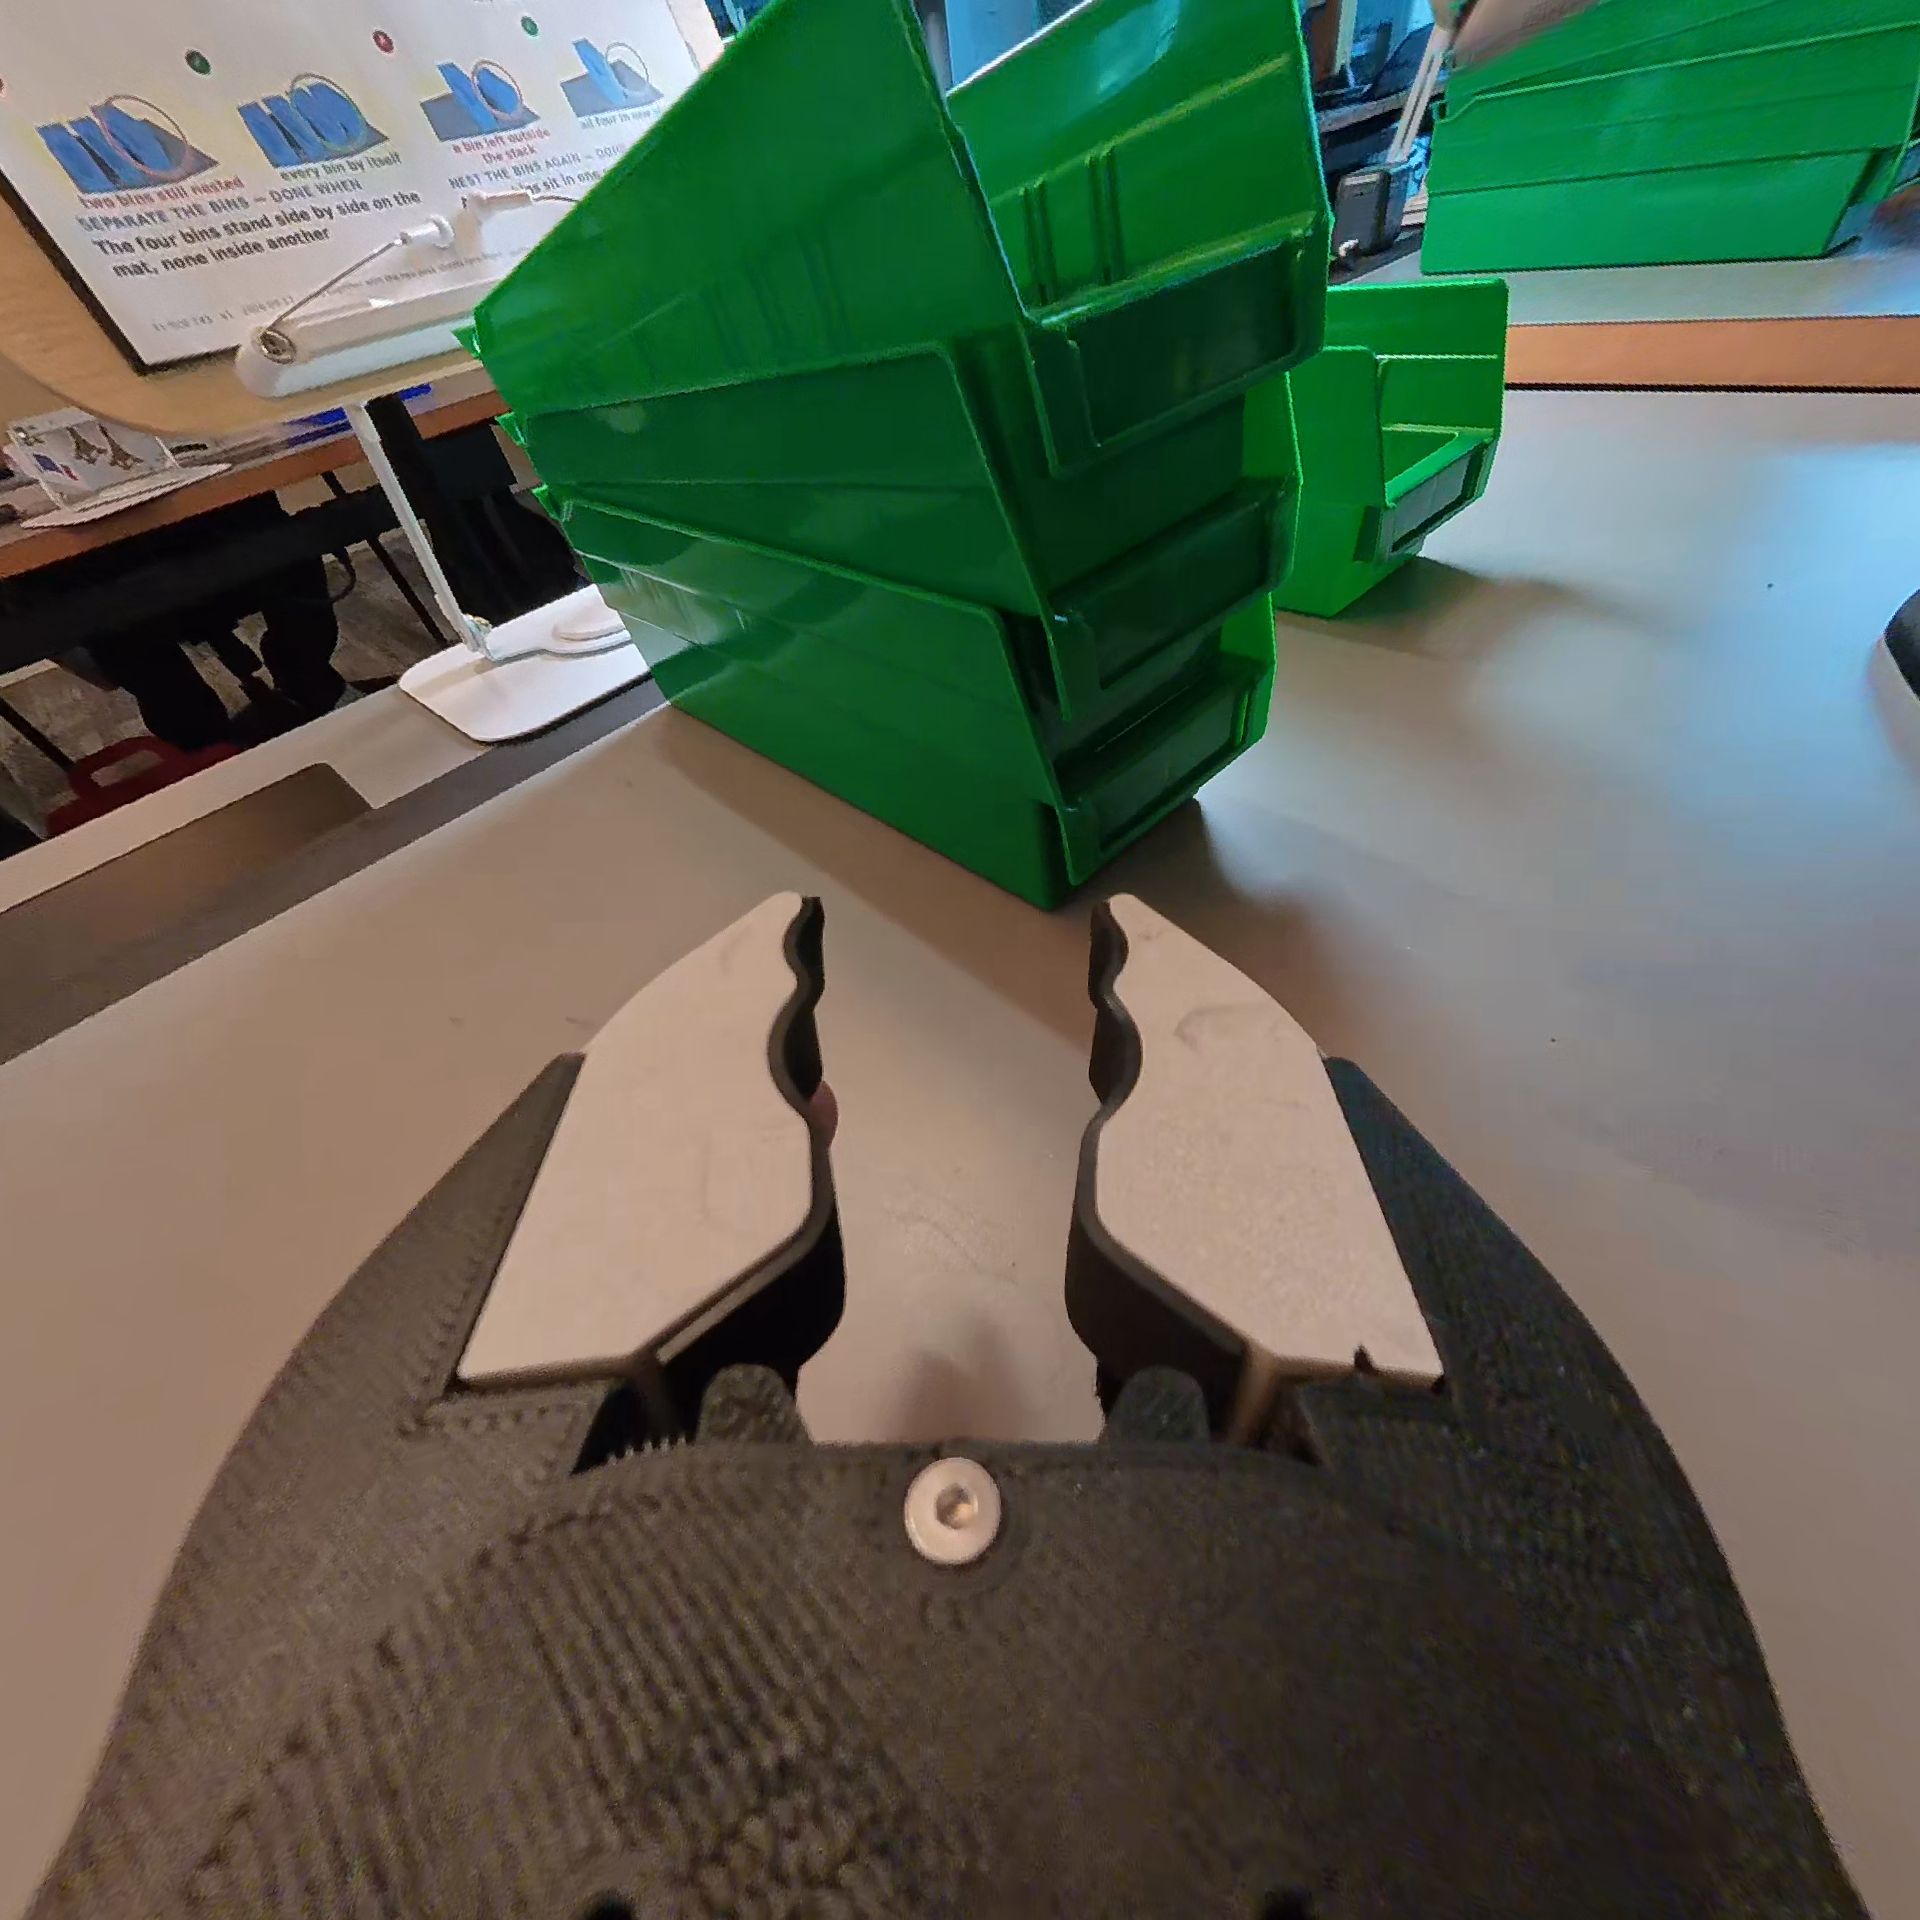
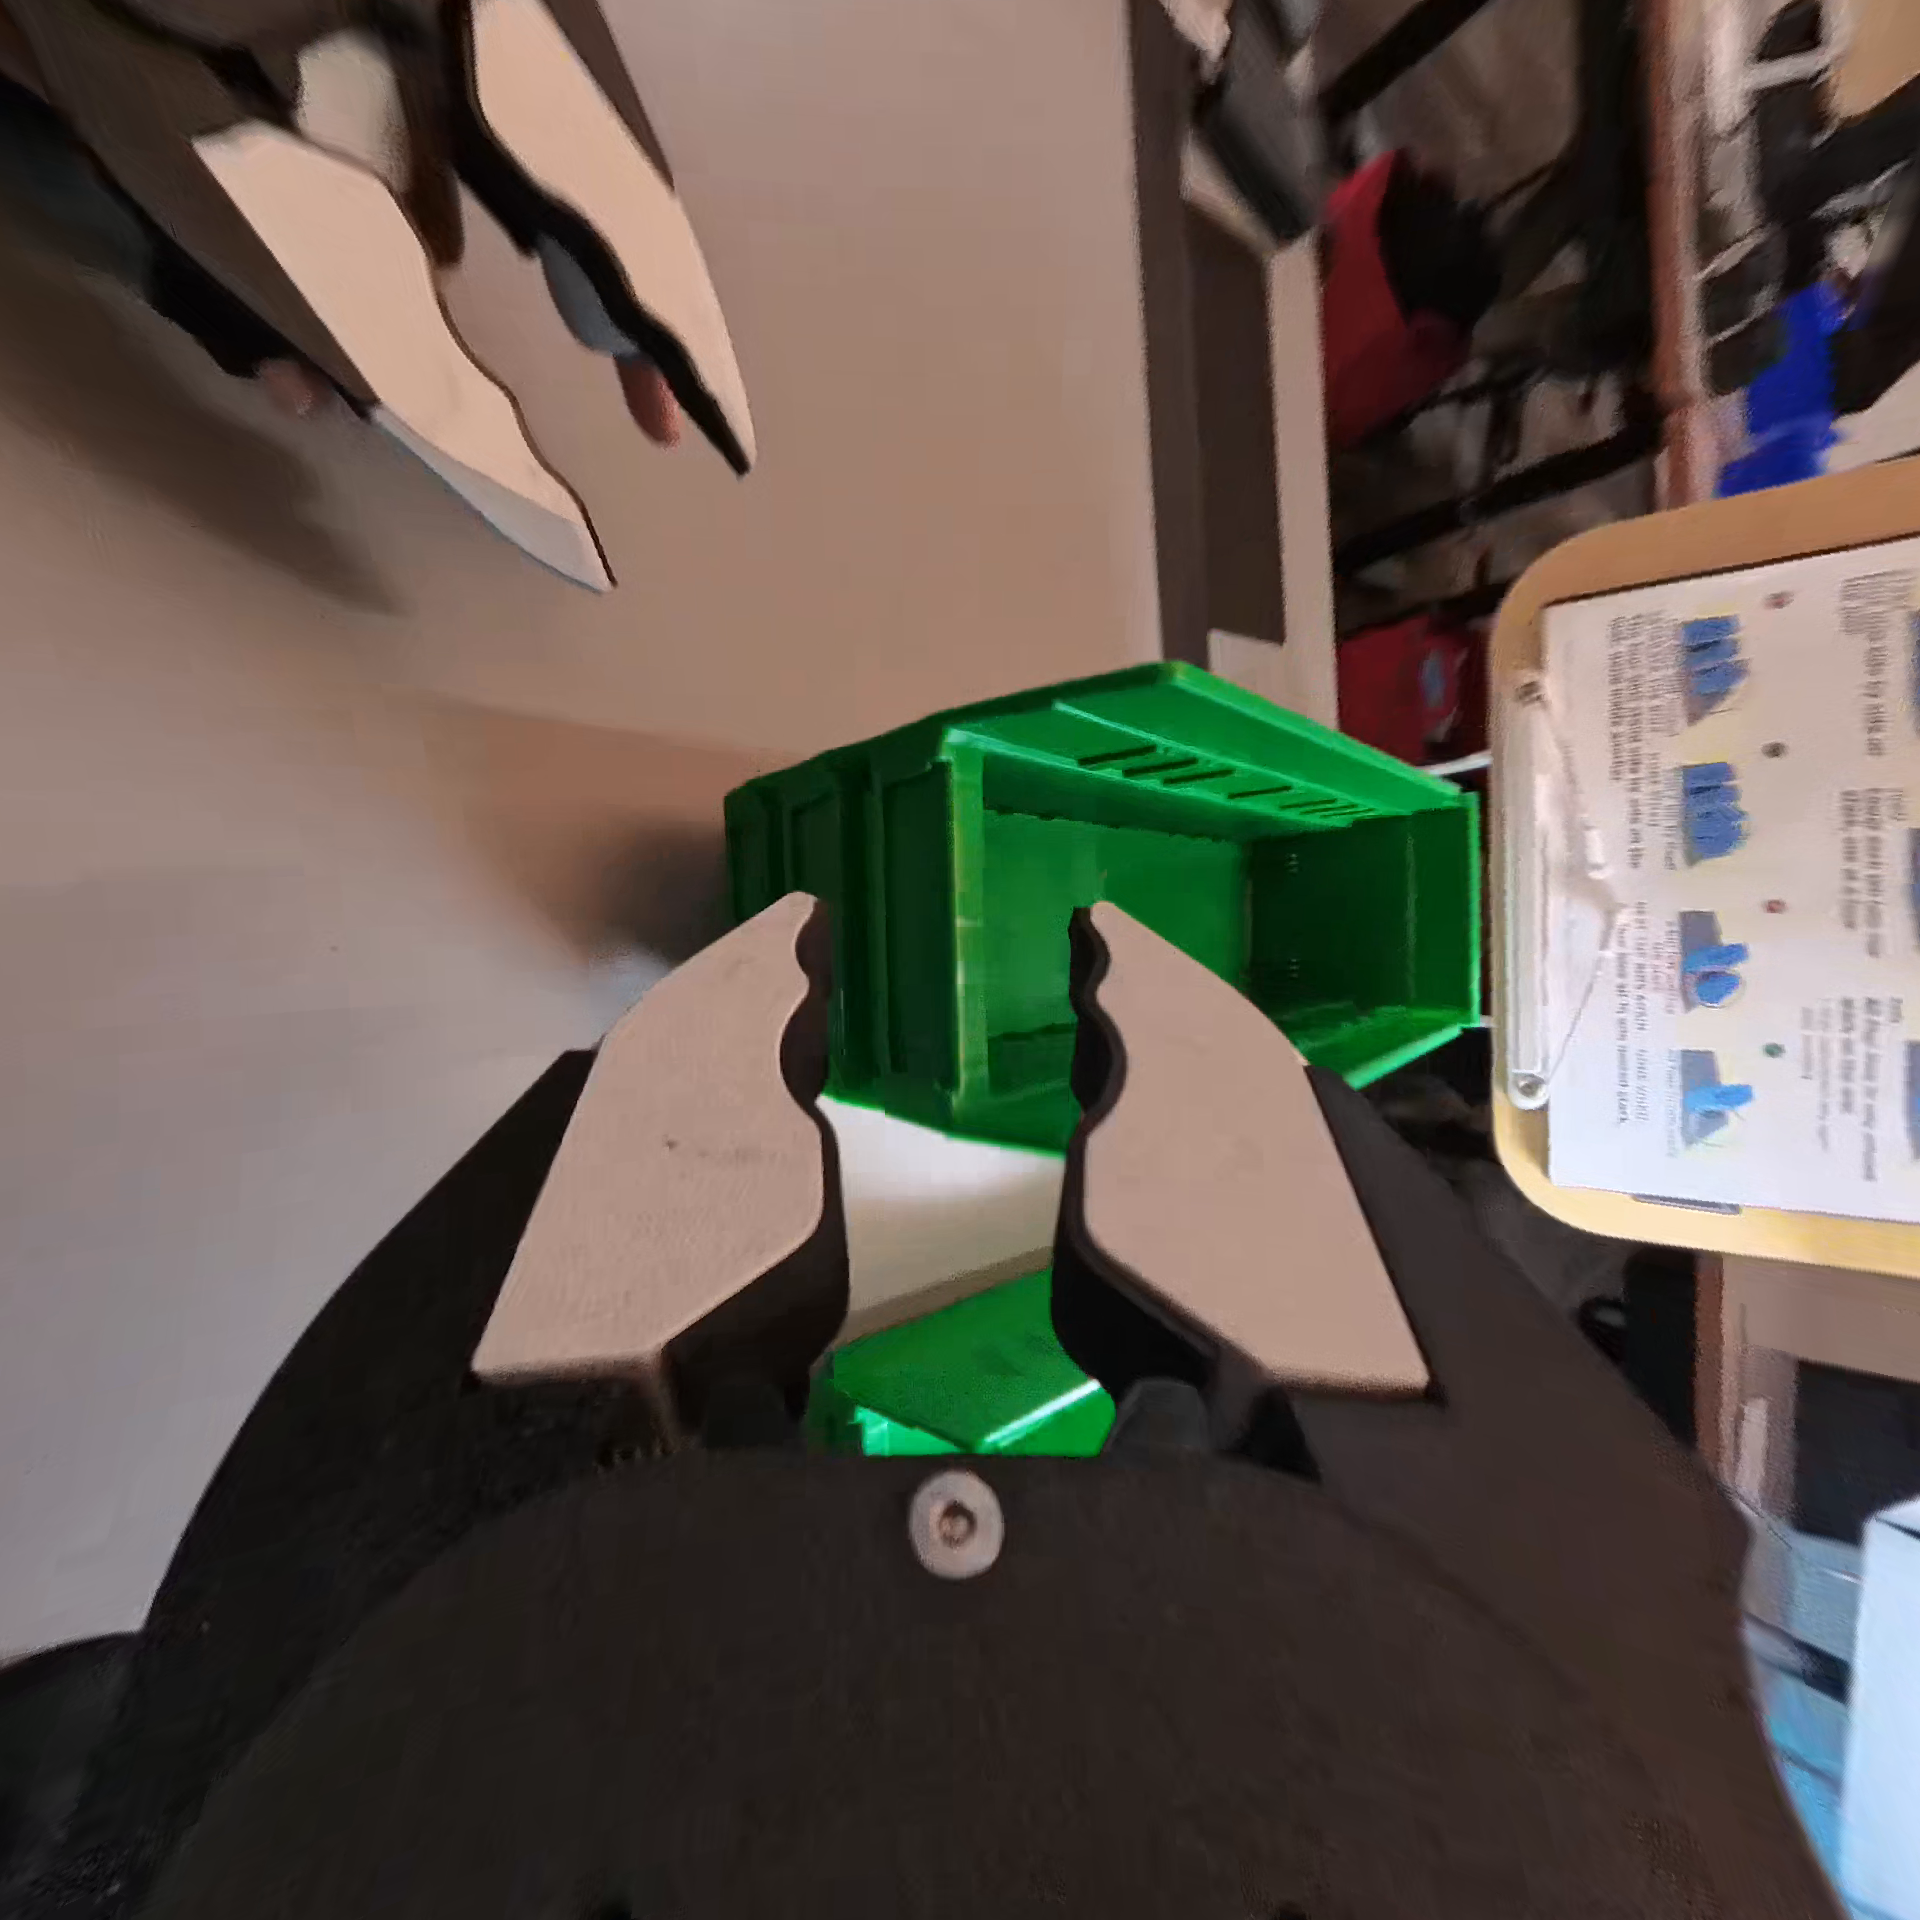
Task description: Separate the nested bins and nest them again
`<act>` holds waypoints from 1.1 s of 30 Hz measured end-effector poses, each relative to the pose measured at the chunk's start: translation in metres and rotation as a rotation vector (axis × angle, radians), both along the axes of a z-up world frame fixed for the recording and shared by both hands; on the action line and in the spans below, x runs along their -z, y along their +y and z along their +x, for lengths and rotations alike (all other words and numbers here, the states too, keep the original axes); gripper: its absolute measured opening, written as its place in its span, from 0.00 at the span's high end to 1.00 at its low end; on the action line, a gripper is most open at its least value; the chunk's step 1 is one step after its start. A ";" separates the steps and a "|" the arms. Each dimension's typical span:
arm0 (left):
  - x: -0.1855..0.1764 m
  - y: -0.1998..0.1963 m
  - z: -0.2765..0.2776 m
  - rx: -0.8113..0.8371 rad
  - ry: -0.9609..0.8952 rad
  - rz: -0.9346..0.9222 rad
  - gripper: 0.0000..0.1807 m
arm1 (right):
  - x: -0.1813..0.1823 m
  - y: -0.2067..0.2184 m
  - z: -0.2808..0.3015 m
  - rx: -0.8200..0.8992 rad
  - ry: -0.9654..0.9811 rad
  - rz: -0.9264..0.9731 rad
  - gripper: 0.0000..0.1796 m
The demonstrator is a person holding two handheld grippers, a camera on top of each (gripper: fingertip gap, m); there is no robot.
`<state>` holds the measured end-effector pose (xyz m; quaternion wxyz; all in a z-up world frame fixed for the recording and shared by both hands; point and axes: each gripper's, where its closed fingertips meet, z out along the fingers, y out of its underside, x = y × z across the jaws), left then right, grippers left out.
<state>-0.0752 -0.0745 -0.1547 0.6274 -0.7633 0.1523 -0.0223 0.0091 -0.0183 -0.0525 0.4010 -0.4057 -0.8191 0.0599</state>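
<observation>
A stack of nested green bins (image 1: 862,644) stands on the grey mat (image 1: 1507,987). Its top bin (image 1: 831,208) is tilted up and only partly seated. A single green bin (image 1: 1392,447) stands behind the stack to the right. My left gripper (image 1: 956,914) is open and empty, low over the mat just short of the stack's front corner. My right gripper (image 2: 945,914) is open and empty, looking down into the stack (image 2: 1143,883), whose front edge shows between its fingers. The single bin (image 2: 966,1392) shows lower between them. The left gripper (image 2: 675,525) also appears there, open.
An instruction board (image 1: 260,187) on a white stand (image 1: 520,675) sits left of the stack, and also shows in the right wrist view (image 2: 1714,883). More green bins (image 1: 1662,156) sit on a table farther back right. The mat's edge runs along the left. Tip to tip, the grippers are about 15 cm apart.
</observation>
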 end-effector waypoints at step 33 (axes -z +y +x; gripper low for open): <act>-0.005 -0.003 0.002 0.016 0.012 0.018 0.74 | -0.006 0.023 -0.021 0.007 -0.271 -0.052 0.83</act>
